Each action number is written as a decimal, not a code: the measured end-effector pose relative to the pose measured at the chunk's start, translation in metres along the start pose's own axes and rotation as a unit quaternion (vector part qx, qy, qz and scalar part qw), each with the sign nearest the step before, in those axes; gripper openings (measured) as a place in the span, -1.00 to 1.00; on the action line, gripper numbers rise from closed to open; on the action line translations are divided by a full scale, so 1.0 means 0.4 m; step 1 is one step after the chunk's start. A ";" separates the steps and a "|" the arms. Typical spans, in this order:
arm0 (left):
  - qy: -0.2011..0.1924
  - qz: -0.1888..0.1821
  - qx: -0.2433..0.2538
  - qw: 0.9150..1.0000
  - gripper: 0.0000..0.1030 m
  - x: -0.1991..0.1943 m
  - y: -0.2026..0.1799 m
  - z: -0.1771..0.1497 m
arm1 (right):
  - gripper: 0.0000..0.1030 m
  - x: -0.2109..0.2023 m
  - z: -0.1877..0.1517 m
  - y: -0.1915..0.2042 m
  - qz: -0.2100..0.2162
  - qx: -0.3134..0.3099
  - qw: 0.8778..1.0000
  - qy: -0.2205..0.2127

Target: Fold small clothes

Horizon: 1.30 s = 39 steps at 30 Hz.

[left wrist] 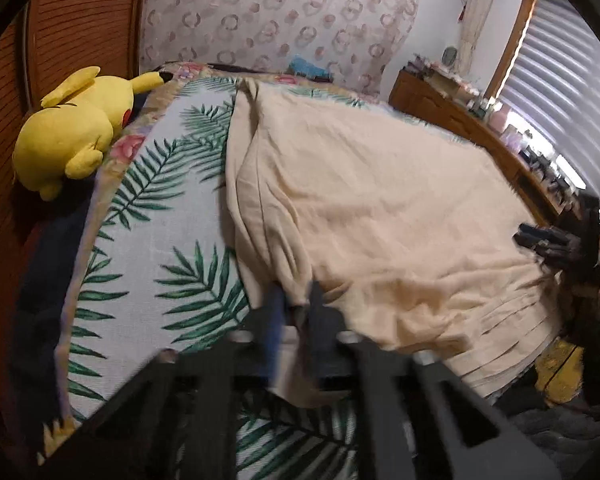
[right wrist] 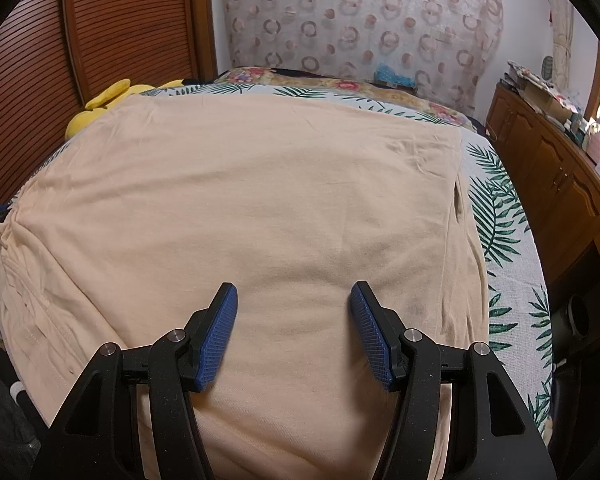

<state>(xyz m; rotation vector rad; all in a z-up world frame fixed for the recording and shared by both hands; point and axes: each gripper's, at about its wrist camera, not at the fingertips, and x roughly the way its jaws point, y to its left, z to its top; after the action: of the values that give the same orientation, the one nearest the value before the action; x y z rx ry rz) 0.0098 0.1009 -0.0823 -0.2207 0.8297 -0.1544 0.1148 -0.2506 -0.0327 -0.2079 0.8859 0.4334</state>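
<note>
Up close, the left gripper [left wrist: 296,300] has its jaws pinched together on a bunched fold at the near left edge of the beige garment [left wrist: 380,200], the cloth gathered between the blue pads. No earlier view is on hand to compare. The right gripper [right wrist: 294,300] hangs with its jaws well apart just above the near middle of the same garment [right wrist: 260,200], nothing between the pads, which do not appear to press the fabric.

Ahead of both grippers the garment spreads flat across the bed [right wrist: 512,240], covering most of the palm-leaf bedspread [left wrist: 160,220]; a gathered, pleated edge runs down its side toward the left gripper. Thin knit cloth of this sort looks light, limp and easily creased, so it will likely sag and drag rather than hold shape. The sound place to take hold is probably a corner or the hem edge, pinching both layers, not the slack middle below the right gripper.

Farther off, left of the left gripper, a yellow plush toy [left wrist: 72,132] lies by the slatted wooden door [left wrist: 60,40]. Beyond the garment's far edge hangs a ring-patterned curtain [right wrist: 360,20], and to the right stands a wooden dresser [right wrist: 548,160].
</note>
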 end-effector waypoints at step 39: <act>-0.031 -0.229 0.247 0.941 -0.27 -0.014 -0.731 0.288 | 0.09 -0.306 -0.106 -0.151 -0.042 0.073 0.992 -0.091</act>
<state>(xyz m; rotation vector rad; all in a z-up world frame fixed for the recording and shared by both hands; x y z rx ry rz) 0.0773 -0.1650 0.0713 0.0617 0.6416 -0.7802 0.0445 -0.3535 0.0369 -0.0704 0.7237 0.3022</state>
